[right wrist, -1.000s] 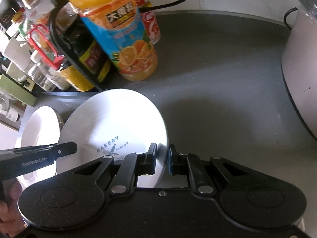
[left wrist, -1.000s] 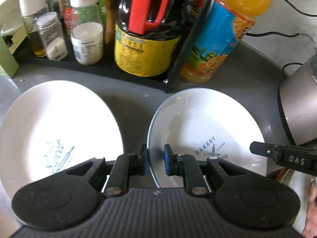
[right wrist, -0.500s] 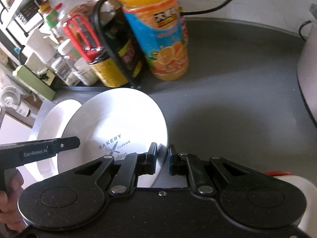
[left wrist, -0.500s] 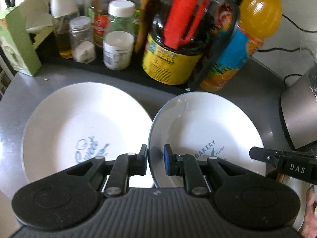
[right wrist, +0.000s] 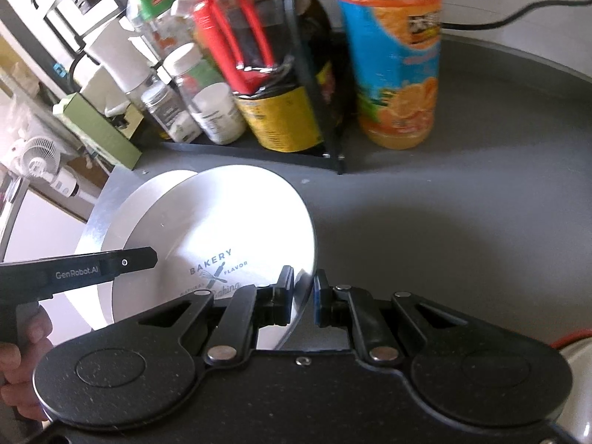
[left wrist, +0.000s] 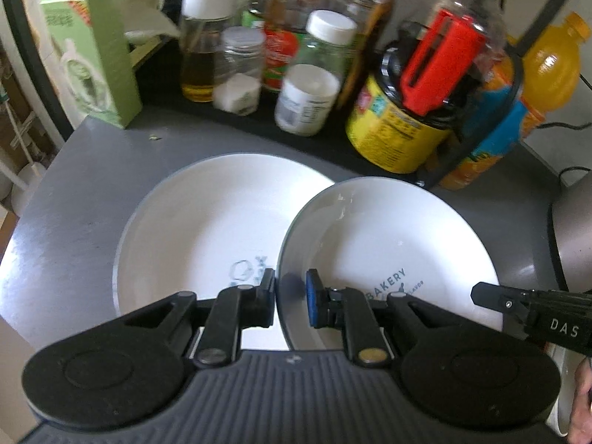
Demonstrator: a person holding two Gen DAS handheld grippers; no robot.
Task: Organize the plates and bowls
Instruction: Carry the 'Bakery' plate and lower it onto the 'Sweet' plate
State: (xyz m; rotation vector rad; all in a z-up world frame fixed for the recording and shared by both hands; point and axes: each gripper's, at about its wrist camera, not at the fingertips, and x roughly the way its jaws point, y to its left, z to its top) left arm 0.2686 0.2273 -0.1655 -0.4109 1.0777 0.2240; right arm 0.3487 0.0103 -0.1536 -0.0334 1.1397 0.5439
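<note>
A white plate printed BAKERY [left wrist: 388,244] [right wrist: 229,222] hangs tilted above the grey counter, held from both sides. My left gripper [left wrist: 290,296] is shut on its left rim, and my right gripper [right wrist: 303,288] is shut on its right rim. Each gripper also shows in the other's view: the right one [left wrist: 532,314] and the left one [right wrist: 92,270], with a hand on it. A second white plate [left wrist: 207,222] [right wrist: 122,214] with a blue print lies flat on the counter. The held plate overlaps its right edge.
A black rack [left wrist: 370,148] at the back holds jars, sauce bottles and a red-handled jug. An orange juice bottle [right wrist: 396,66] stands beside it. A green box [left wrist: 92,55] is at the back left, a steel pot [left wrist: 573,229] at the right. The counter edge [left wrist: 22,244] runs close on the left.
Both grippers carried the BAKERY plate leftward across the counter. The flat plate, apart from it before, now lies partly under its left side.
</note>
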